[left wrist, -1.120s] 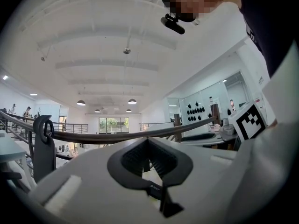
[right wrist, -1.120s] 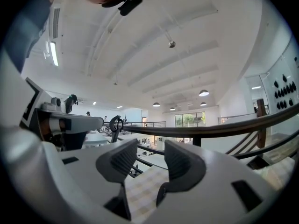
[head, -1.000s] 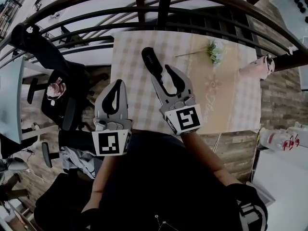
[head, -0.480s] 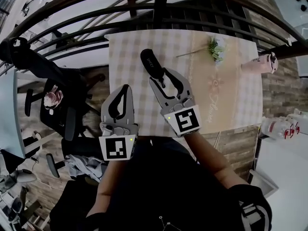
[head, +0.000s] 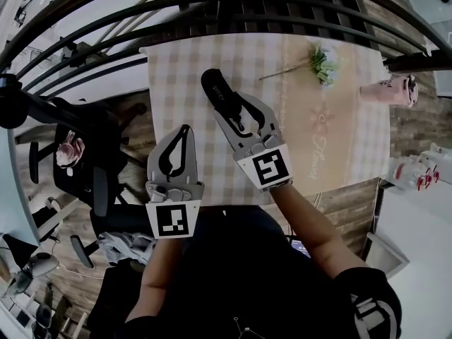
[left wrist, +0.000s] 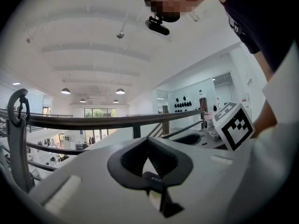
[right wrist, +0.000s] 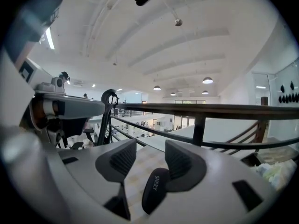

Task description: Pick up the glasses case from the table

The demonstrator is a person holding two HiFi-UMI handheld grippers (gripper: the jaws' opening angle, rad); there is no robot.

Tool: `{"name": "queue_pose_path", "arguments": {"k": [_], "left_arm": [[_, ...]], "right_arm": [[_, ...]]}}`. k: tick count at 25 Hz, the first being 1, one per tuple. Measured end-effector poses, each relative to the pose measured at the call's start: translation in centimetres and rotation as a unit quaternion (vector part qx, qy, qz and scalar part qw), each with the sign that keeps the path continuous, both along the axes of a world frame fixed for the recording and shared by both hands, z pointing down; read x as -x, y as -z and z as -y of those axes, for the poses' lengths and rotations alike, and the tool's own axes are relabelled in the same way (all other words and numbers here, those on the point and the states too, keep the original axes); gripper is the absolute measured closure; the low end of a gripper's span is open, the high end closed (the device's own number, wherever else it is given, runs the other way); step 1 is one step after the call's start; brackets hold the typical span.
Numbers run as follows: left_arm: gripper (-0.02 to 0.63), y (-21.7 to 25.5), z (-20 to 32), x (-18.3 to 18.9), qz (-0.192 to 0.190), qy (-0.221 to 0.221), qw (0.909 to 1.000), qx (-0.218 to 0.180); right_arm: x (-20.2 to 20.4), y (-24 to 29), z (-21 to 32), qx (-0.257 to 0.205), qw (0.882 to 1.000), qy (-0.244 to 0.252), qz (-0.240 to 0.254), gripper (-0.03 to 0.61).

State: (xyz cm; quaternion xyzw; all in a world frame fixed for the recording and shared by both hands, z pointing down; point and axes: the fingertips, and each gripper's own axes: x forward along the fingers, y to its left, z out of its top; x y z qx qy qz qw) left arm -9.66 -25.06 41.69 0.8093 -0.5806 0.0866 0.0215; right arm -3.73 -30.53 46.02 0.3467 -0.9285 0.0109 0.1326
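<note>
A black glasses case (head: pixel 215 89) lies flat on a checked table (head: pixel 183 69), near its left edge and close to the far edge, where a dark railing (head: pixel 233 6) runs; the right gripper (head: pixel 236 108) has its jaws apart and opening, the case's near end between them, unclamped; the left gripper (head: pixel 183 131), jaws closed and empty, hovers over the table's left edge; a flower sprig (head: pixel 323 63) and pink cup (head: pixel 387 90) sit well apart to the right, bare cloth between
</note>
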Motion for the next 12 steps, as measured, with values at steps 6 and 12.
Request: {"name": "queue_pose_path", "arguments": {"k": [6, 12], "left_arm": [[0.601, -2.1, 2.0, -0.1, 0.006, -0.017, 0.9998, 0.009], [0.601, -4.7, 3.6, -0.4, 0.018, -0.029, 0.999, 0.028]], "right_arm": [[0.1, -3.3, 1.5, 0.025, 0.999, -0.005, -0.021, 0.403], [0.5, -6.2, 2.9, 0.053, 0.998, -0.008, -0.029, 0.386]]}}
